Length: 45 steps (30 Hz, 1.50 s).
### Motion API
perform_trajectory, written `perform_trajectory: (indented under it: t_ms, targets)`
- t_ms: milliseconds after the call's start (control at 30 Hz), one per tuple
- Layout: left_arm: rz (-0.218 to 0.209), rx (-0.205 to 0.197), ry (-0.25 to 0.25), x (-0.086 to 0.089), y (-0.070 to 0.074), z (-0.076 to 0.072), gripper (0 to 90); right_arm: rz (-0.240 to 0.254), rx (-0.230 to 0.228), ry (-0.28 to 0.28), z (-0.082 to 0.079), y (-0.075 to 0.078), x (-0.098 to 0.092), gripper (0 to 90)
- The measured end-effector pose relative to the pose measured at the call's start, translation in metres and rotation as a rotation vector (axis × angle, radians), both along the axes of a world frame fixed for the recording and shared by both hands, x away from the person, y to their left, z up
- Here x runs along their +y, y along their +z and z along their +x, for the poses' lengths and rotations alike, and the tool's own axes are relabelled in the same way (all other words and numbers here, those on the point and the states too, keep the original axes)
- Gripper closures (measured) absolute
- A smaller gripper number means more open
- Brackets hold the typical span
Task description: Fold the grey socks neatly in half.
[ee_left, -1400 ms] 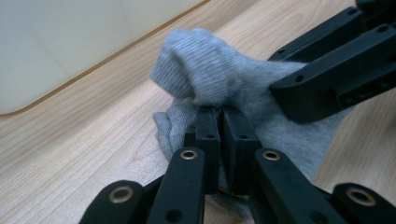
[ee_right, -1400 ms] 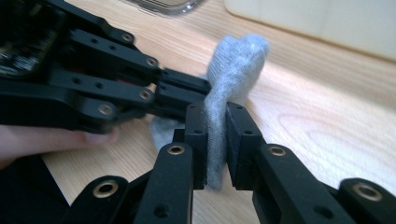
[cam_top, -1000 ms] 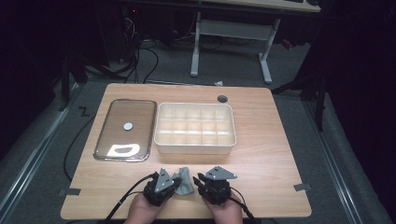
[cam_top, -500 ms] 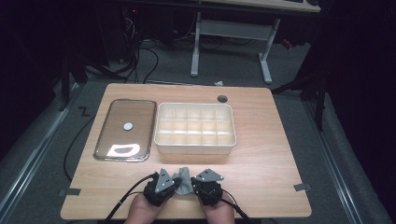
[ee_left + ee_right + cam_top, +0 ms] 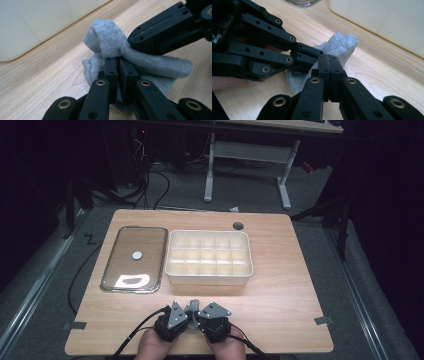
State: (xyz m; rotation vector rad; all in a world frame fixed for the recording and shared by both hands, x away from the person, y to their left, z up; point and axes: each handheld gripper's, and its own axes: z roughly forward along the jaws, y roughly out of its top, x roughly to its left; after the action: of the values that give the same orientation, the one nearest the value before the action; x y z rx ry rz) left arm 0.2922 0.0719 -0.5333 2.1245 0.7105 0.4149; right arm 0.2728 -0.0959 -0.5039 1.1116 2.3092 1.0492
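Wooden table [image 5: 280, 285] bearing, at its far half, a white compartmented organizer box [image 5: 208, 257] and beside it a clear lid [image 5: 134, 259] lying flat. At the near edge, a small grey knitted sock [image 5: 192, 306] sits between the two grippers. Left gripper [image 5: 181, 318] is clenched on the sock's fabric; right gripper [image 5: 196, 316], jaws just closed, pinches the same sock [image 5: 337, 47] from the opposite side. Step in hand, judged: folding or bundling the sock. Next move calls for coordinated hands, neither grip slipping.
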Motion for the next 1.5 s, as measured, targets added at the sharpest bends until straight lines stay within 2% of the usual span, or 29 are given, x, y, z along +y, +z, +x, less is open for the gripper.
perform_trajectory:
  t_ms: [133,300,433,500,600,667,733,800,867,933,1000,1200,1500]
  targets:
    - [-0.012,0.013,-0.007,0.002,0.000,0.001,81.7,-0.007,-0.005,-0.004,0.000,-0.001,0.000,90.0]
    - [-0.107,0.086,-0.009,0.012,0.001,0.006,72.8,-0.009,-0.001,-0.021,0.002,-0.003,-0.005,90.0]
    - [-0.148,0.107,-0.014,0.017,0.003,0.006,73.7,0.000,0.016,-0.034,0.001,-0.008,-0.009,90.0]
    - [-0.174,0.093,-0.004,0.022,0.007,0.006,74.1,0.004,0.019,-0.035,0.002,-0.008,-0.010,90.0]
    - [-0.186,0.069,0.029,0.037,0.017,0.007,76.3,0.008,0.021,-0.044,0.003,-0.010,-0.011,90.0]
    - [-0.168,0.078,0.063,0.049,0.019,0.009,81.7,0.012,0.021,-0.047,0.003,-0.011,-0.012,90.0]
    - [-0.121,0.130,0.092,0.055,0.012,0.011,84.1,0.014,0.021,-0.047,0.003,-0.012,-0.013,90.0]
    - [-0.091,0.175,0.087,0.054,0.004,0.009,84.0,0.025,0.025,-0.050,0.002,-0.012,-0.014,90.0]
    - [-0.080,0.189,0.079,0.050,0.001,0.007,83.6,0.025,0.026,-0.049,0.002,-0.012,-0.015,90.0]
    - [-0.078,0.182,0.064,0.045,0.001,0.004,83.6,0.027,0.028,-0.049,0.000,-0.012,-0.014,90.0]
    - [-0.059,0.173,0.047,0.040,0.001,0.002,83.6,0.027,0.024,-0.043,0.000,-0.012,-0.014,90.0]
    - [-0.066,0.168,0.033,0.032,0.002,0.000,84.4,0.032,0.020,-0.047,-0.002,-0.010,-0.015,90.0]
    - [-0.050,0.133,-0.003,0.011,0.003,-0.002,86.3,0.032,0.004,-0.047,-0.002,-0.004,-0.014,90.0]
